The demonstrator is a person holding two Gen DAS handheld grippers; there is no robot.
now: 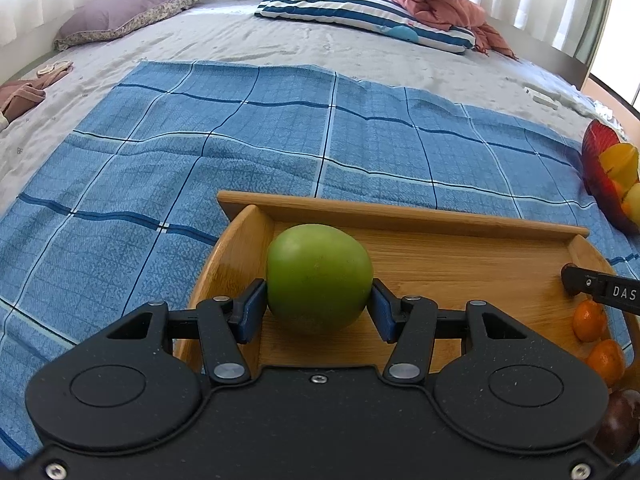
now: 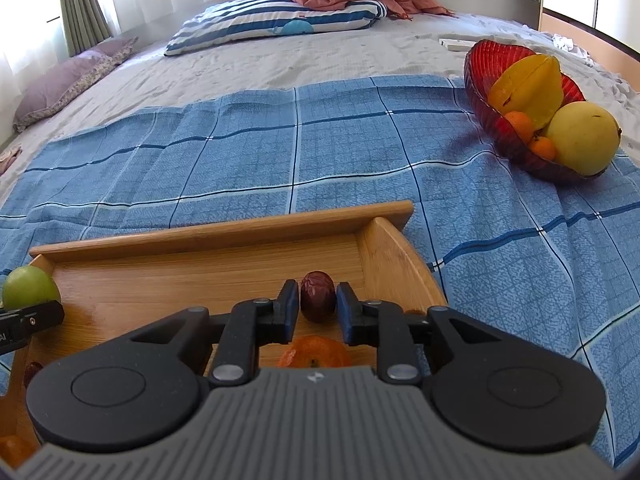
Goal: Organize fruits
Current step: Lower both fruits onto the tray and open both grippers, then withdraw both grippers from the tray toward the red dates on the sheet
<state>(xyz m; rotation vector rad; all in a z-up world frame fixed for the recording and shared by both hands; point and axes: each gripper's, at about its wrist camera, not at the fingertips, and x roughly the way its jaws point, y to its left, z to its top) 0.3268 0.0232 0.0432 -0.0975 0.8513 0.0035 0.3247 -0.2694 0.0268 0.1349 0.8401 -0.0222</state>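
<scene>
Left gripper (image 1: pixel 319 308): bottom centre of left view, pads clamped on both sides of apple (image 1: pixel 319 276); apple sits low at tray's left end, likely touching the floor, so either just set down or about to be lifted, can't tell which.
Right gripper (image 2: pixel 318 310): bottom centre of right view, jaws flank date (image 2: pixel 317 296); left pad looks touching, small gap on right side, so grip can't be confirmed.
Date: dark red, wrinkled, on tray floor near right end, centred between the pads, lined up for a pinch.
Tray (image 1: pixel 400 212): wooden, raised rim, lower centre of both views, on blue cloth (image 1: pixel 240 140); rim keeps round fruit from rolling off the soft bed.
Oranges (image 1: pixel 590 320): two at lower right edge of left view, at the tray's right end; one orange also just below right gripper in right view.
Dark fruit (image 1: pixel 620 420): bottom right corner of left view, type unclear.
Bowl (image 2: pixel 480 80): red glass, upper right of right view, well apart from tray; holds starfruit (image 2: pixel 528 84), yellow fruit (image 2: pixel 582 138), small oranges.
Step guess: fruit being sorted between bowl and tray; direction not clear.
Risk: date small, could slip out of a loose pinch.
</scene>
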